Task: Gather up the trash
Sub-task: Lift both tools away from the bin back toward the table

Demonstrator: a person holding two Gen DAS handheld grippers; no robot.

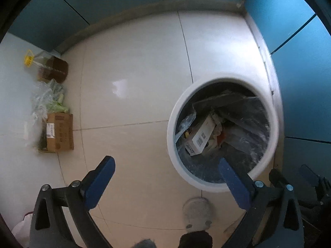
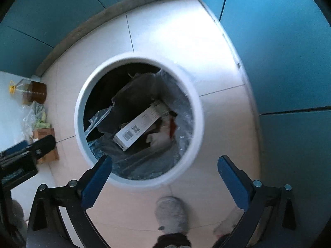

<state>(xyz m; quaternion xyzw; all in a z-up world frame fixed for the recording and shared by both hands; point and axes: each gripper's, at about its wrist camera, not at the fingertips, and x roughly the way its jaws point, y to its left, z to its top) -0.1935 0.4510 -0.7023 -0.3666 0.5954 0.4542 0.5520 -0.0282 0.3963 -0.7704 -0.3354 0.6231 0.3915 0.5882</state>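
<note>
**Both claws empty above the bin**

Tiled floor in a corner of blue cabinets. A round white bin [image 2: 139, 180] stands on the floor, lined with a clear plastic bag [image 2: 185, 128] and already part full.

Contents seen from above: a long white carton [image 2: 137, 129] with a barcode, lying slantwise; crumpled white paper with a red patch [image 2: 166, 131] beside it; dark sheeting [image 2: 136, 91] behind.

Right claw [image 2: 165, 161]: jaws spread wide, nothing held. It hangs directly over the bin's near rim, the opening just ahead of the fingers.

Left claw [image 1: 166, 161]: also wide open and empty. From it the bin [image 1: 171, 136] lies ahead and to the right; the right-hand finger overlaps the rim in view, the left-hand one hangs over bare floor.

The carton's [image 1: 201, 136] long axis runs diagonally, near-left to far-right in both views. To grip it, the jaws would have to close across its narrow width, not along its length.

Judgement: the right claw is the nearer and better centred for anything in the bin, such as gathering the liner.

Loose items well off to the left against the wall: a brown cardboard box [image 1: 61, 132], a bag of greens [image 1: 50, 97], an oil bottle [image 1: 51, 68] with a yellow cap. The left claw is nearer these. Whether they count as trash cannot be told.

A grey slipper [image 2: 171, 212] shows below the claws.
</note>
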